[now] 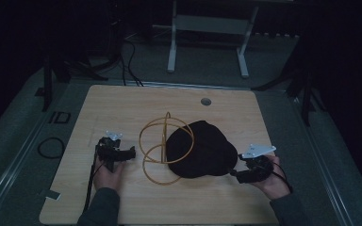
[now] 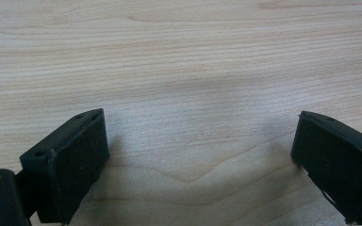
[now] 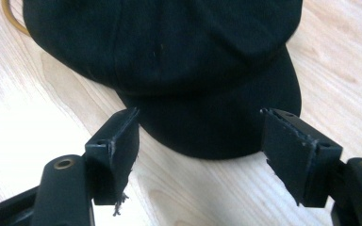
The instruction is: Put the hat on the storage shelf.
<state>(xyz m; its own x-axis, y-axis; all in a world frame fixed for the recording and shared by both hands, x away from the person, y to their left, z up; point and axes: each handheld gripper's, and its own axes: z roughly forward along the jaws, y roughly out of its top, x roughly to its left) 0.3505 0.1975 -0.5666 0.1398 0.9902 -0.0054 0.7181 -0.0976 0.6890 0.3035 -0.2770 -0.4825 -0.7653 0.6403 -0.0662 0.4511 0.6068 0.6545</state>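
Lying near the middle of the wooden table (image 1: 122,101) is a black cap (image 1: 199,149), its crown resting against a yellow wire stand (image 1: 162,146) made of crossed hoops. The stand sits just left of the cap, one hoop flat on the table and others rising upright; the cap covers part of its right side, and whether any hoop runs inside the cap cannot be told. In the right gripper view the cap's short brim (image 3: 226,127) points toward the right gripper (image 3: 200,141), whose jaws stand wide apart on either side of the brim, holding nothing. In the high view this gripper (image 1: 239,173) sits at the cap's right edge in the person's right hand (image 1: 275,181). The left gripper (image 1: 131,151), held by the left hand (image 1: 107,176), is left of the stand; in its own view its jaws (image 2: 200,141) gape open over bare wood.
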